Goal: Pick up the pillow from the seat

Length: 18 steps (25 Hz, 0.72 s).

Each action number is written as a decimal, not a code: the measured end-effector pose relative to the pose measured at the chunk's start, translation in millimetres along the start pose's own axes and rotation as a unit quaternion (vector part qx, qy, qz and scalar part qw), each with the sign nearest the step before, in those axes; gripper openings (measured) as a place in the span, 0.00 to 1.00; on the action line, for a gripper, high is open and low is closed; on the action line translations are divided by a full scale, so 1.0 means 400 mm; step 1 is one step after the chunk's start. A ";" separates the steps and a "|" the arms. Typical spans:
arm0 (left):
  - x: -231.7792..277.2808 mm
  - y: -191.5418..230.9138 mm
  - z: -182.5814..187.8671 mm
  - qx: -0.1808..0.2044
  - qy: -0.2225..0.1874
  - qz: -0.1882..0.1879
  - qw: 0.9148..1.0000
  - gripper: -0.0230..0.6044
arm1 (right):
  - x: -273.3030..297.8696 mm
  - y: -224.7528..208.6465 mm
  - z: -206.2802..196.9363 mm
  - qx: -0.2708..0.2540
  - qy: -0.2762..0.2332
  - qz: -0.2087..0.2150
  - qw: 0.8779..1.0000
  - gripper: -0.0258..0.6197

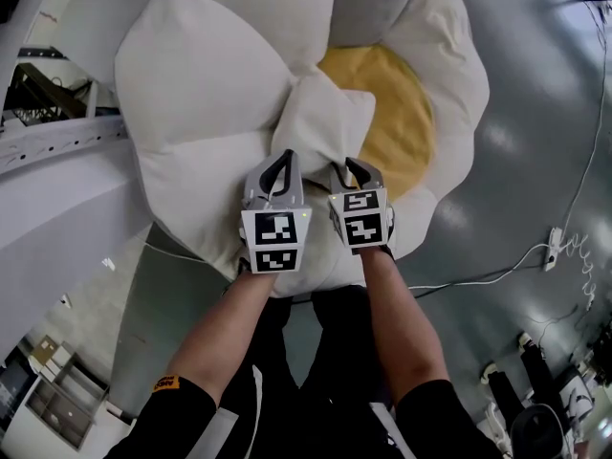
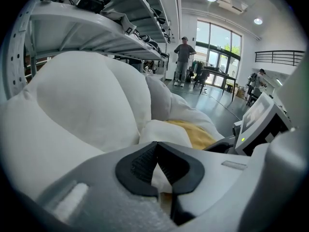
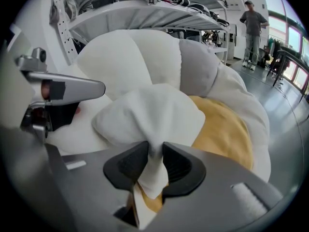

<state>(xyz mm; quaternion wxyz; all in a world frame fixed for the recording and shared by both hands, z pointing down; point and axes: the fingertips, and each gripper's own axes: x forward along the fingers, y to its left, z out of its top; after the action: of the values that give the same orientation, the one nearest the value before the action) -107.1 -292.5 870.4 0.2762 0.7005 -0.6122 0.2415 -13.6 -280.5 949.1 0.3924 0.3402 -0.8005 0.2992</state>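
Pinching the pillow (image 1: 325, 122) by its near edge, my left tool (image 1: 284, 165) and right tool (image 1: 350, 172) both clamped on fabric. Looks light and squishy, so I'd bite deep.

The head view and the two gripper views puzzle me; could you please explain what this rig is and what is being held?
No robot here: a person holds a two-jaw gripper in each hand. One picture comes from a camera on the person's head, looking down; the other two come from cameras riding on the grippers, looking along their jaws. Below lies a flower-shaped cushion seat with white petals and a yellow centre. Over its middle is a small white fabric pillow. The left gripper and the right gripper are each pinched shut on a fold of that pillow.
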 end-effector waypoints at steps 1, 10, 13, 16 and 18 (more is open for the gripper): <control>-0.001 -0.001 0.001 -0.001 0.001 -0.001 1.000 0.04 | -0.002 -0.001 0.002 0.002 -0.001 -0.001 1.000 0.17; -0.068 -0.009 0.045 0.005 0.009 0.005 1.000 0.04 | -0.089 0.025 0.043 0.011 -0.011 0.000 1.000 0.09; -0.109 -0.030 0.083 0.003 0.007 0.002 1.000 0.04 | -0.148 0.039 0.064 0.015 -0.013 -0.003 1.000 0.08; -0.144 -0.048 0.126 0.004 0.005 0.000 1.000 0.04 | -0.211 0.044 0.090 0.020 -0.016 -0.008 1.000 0.08; -0.170 -0.052 0.156 0.005 0.004 0.001 1.000 0.04 | -0.255 0.045 0.111 0.024 -0.020 -0.013 0.999 0.08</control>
<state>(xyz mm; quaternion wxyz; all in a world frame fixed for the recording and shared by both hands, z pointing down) -95.4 -283.9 776.7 0.2748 0.7006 -0.6101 0.2478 0.4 -271.1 837.6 0.3720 0.3657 -0.7961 0.3069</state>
